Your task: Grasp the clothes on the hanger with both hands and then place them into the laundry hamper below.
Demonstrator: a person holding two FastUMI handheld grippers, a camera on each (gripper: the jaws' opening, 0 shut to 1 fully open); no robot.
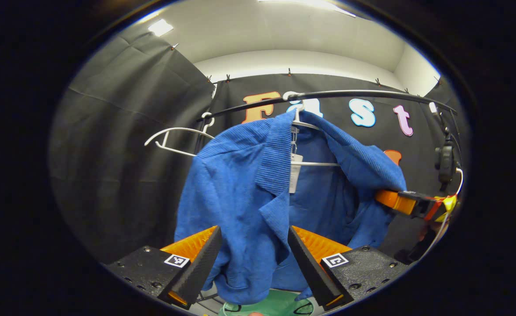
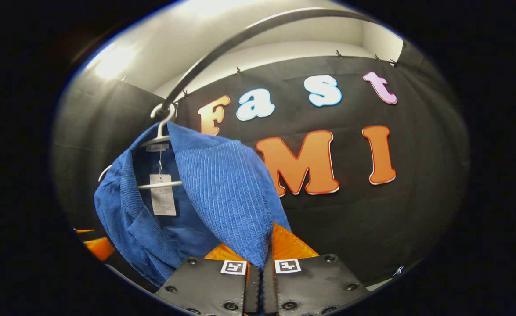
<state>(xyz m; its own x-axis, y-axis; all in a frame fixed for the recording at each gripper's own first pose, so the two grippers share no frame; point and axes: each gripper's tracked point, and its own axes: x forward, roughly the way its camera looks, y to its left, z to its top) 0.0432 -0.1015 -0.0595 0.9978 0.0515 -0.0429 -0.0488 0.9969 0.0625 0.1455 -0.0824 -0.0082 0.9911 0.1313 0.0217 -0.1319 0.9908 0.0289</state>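
Blue ribbed knit garment (image 1: 244, 193) on white hanger (image 1: 304, 163): your right hand-held gripper (image 2: 262, 263) pinches its shoulder; left hand-held gripper (image 1: 251, 259) spread, front panel hanging between fingers, nearer. Green hamper (image 1: 279, 305) directly below garment.

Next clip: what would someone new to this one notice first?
A bright blue ribbed garment on a white hanger, hung from the dark rail. The right gripper is shut on a fold of its shoulder, and the left gripper is open around its front hem. A green hamper sits just below.
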